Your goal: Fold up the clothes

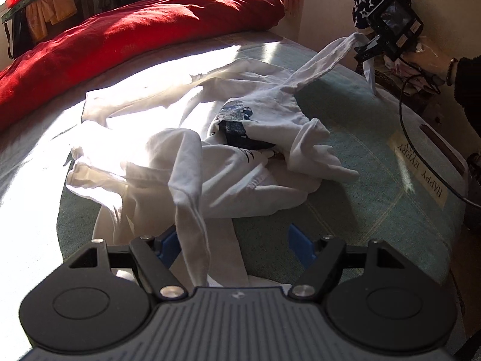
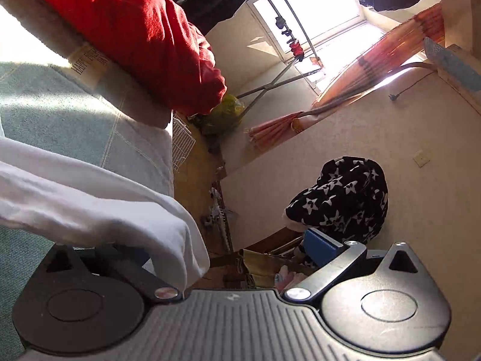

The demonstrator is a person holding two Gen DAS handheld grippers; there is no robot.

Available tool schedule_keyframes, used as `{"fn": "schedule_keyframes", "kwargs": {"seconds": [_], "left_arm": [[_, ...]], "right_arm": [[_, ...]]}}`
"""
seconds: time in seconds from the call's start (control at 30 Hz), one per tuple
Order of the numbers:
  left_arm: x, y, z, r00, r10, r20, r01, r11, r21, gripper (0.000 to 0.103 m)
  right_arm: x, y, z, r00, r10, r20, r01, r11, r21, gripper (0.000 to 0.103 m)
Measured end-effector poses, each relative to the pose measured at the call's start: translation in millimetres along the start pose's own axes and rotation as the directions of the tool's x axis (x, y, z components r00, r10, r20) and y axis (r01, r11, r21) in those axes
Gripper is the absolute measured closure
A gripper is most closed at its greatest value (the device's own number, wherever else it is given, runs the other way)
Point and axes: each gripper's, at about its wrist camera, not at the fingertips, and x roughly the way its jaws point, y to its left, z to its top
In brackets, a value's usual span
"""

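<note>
A crumpled white garment (image 1: pixel 186 150) with a dark blue print (image 1: pixel 237 123) lies on the pale green bed cover (image 1: pixel 360 180). My left gripper (image 1: pixel 235 245) hovers at its near edge, open, the blue pads (image 1: pixel 300 243) far apart. A raised strand of the cloth (image 1: pixel 192 225) runs down between them, close to the left pad. At the far right, my right gripper (image 1: pixel 362 48) has a sleeve (image 1: pixel 327 57) stretched up to it. In the right wrist view the right gripper (image 2: pixel 237 246) stands open. The white cloth (image 2: pixel 105 198) drapes over and hides its left finger, and the right pad (image 2: pixel 321 246) is bare.
A red duvet (image 1: pixel 135 39) lies along the bed's far side. A star-patterned dark garment (image 2: pixel 345 195) hangs by the wall beyond the bed's right edge. A person's gloved hand and sleeve (image 1: pixel 445 66) hold the right gripper. A drying rack (image 2: pixel 270 84) stands on the floor.
</note>
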Motion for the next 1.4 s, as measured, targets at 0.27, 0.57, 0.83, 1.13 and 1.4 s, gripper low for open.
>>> {"fn": "schedule_keyframes", "kwargs": {"seconds": [0.27,0.57,0.83,1.13,1.4], "left_arm": [[10.7,-4.3,4.2,0.999,0.028,-0.021,-0.027,1.000,0.010,0.026],[21.8,-2.4,8.7,0.997,0.054,-0.046,-0.055,0.998,-0.014,0.025],[29.2,-10.0,10.4,0.994,0.086,-0.064,-0.085,0.996,0.027,0.020],[38.8,-7.0,13.3,0.993,0.091,-0.073,-0.090,0.996,0.020,0.020],[38.9,-5.7,10.8,0.995,0.082,-0.063,-0.081,0.996,0.021,0.020]], "right_arm": [[31.9,15.4,-63.4,0.958,0.280,-0.054,-0.266,0.945,0.189,0.000],[55.6,14.5,-52.4,0.936,0.352,0.026,-0.341,0.883,0.322,0.000],[31.6,7.9,-40.8,0.865,0.481,0.145,-0.500,0.798,0.337,0.000],[67.7,32.8,-6.6,0.972,0.223,0.068,-0.233,0.942,0.243,0.000],[92.1,-69.5,-70.5,0.993,0.111,-0.047,-0.072,0.862,0.502,0.000]]}}
